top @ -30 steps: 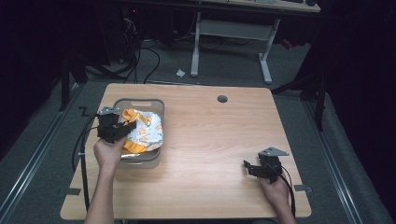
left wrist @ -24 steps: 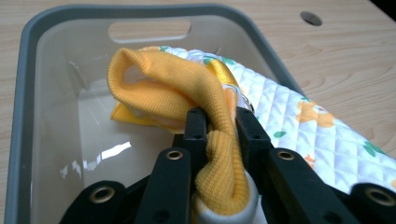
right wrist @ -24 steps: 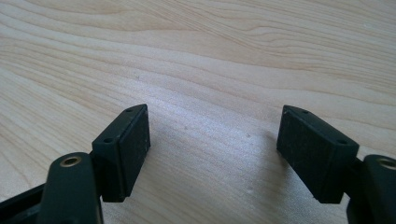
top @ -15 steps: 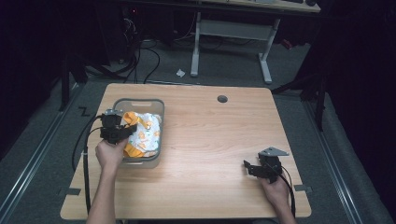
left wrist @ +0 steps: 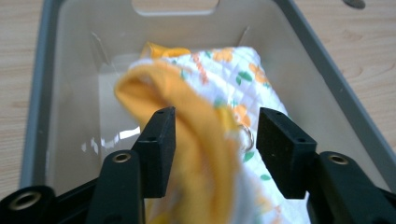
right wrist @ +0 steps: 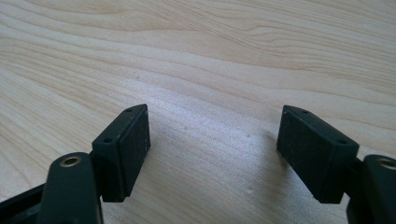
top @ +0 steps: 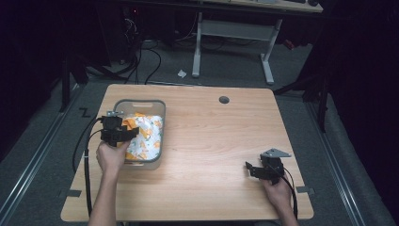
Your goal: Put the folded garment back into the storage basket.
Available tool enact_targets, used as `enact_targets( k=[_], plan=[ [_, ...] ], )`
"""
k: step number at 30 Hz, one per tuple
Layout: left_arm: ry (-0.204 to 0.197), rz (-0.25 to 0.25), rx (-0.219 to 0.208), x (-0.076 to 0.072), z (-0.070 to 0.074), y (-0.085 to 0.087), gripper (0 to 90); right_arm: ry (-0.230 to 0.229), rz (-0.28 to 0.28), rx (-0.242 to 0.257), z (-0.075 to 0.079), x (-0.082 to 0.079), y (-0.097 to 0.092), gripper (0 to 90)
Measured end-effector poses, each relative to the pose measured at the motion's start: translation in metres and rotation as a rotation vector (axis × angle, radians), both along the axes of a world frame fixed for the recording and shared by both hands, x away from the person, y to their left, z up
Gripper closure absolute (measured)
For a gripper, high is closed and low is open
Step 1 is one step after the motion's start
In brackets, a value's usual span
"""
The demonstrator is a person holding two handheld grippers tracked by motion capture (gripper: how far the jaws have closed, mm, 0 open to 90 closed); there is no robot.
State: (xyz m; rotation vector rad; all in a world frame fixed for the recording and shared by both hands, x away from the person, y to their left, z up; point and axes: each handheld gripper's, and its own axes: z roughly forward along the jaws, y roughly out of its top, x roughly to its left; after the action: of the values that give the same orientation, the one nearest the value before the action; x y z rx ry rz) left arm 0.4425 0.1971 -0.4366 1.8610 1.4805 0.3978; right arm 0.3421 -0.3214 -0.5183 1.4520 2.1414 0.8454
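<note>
My left gripper (left wrist: 212,133) hangs over the near end of the grey plastic bin (top: 123,104). Its jaws have just been opening and now stand apart, with a fold of the orange-and-white printed cloth (left wrist: 219,93) loose between them; the left pad (left wrist: 159,144) no longer seems to press it. The cloth lies inside the bin, its long axis running away from me toward the bin's handle end, bunched against the wall on its right. My right gripper (top: 256,170) rests well apart from the bin on the pale wooden table (top: 221,141), jaws spread on nothing. The bin walls hem any withdrawal; straight up looks clearest.
</note>
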Motion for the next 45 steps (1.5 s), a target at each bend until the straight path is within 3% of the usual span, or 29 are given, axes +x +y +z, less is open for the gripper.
enact_targets(
  k=[6,11,18,31,45],
  plan=[
    [-0.044,-0.007,0.005,-0.006,0.008,-0.003,43.3,0.0,0.0,0.0,0.0,0.0,0.0,25.8],
    [-0.099,-0.046,-0.017,-0.015,0.018,-0.014,42.1,0.0,0.001,0.0,0.0,0.0,0.0,25.8],
    [-0.145,-0.085,-0.028,-0.025,0.026,-0.028,40.5,-0.001,0.001,-0.001,0.0,0.0,0.0,25.8],
    [-0.177,-0.142,-0.046,-0.036,0.034,-0.049,38.8,0.0,0.0,0.0,0.0,0.0,0.0,25.8],
    [-0.213,-0.167,-0.074,-0.05,0.035,-0.069,37.9,-0.001,0.001,-0.001,0.0,0.0,0.0,25.8]
  ],
)
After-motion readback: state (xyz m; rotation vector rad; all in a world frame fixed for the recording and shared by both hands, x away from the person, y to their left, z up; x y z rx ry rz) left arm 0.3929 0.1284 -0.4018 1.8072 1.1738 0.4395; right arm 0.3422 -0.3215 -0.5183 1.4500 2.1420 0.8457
